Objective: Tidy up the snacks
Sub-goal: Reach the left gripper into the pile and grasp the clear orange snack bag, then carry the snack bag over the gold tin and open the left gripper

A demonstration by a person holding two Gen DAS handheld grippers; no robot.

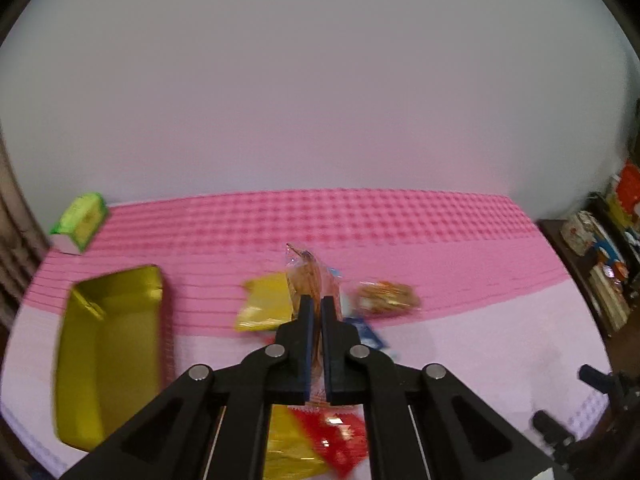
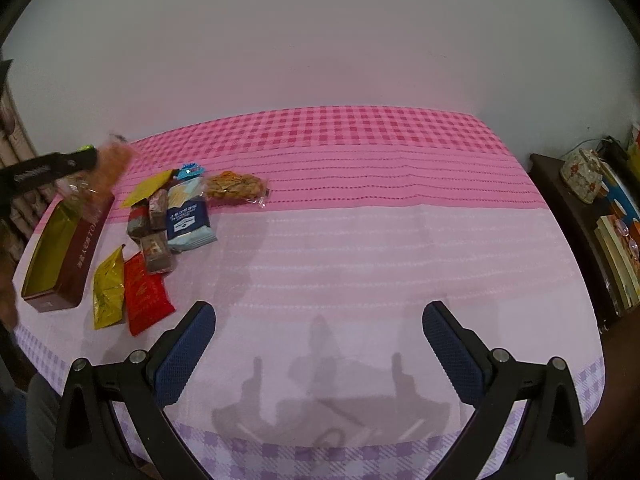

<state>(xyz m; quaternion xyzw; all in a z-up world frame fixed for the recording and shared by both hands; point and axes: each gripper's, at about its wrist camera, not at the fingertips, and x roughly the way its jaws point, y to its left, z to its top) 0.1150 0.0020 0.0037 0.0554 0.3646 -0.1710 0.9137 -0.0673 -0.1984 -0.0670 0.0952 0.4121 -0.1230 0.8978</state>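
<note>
Snacks cluster at left side of my table, on pink-and-lilac cloth [image 2: 360, 248]. My left gripper [image 1: 317, 308] is clamped tight on a clear packet of brown biscuits [image 1: 306, 270], lifted off the cloth; the packet sticks up past my fingertips. In right wrist view that same packet [image 2: 114, 160] hangs above the far end of the open box [image 2: 60, 256], a long red box with gold lining, sitting near the left table edge. Box is blurred in left view [image 1: 108, 344].

My right gripper [image 2: 319, 334] is spread wide, nothing between the pads, hovering over bare lilac cloth at the near edge. Lots of free room here: centre and whole right half of the table are bare up to the right edge.

Loose pile just right of the box: yellow pouch [image 2: 107, 292] and red pouch [image 2: 146, 292] side by side nearest me, brown wrapped blocks [image 2: 154, 224] behind them, blue-white pack [image 2: 188, 216] touching the blocks, clear bag of fried snacks [image 2: 236, 188] furthest right. Green carton [image 1: 80, 222] sits at the far left corner. Dark side cabinet [image 2: 560, 200] stands beyond the right edge.
</note>
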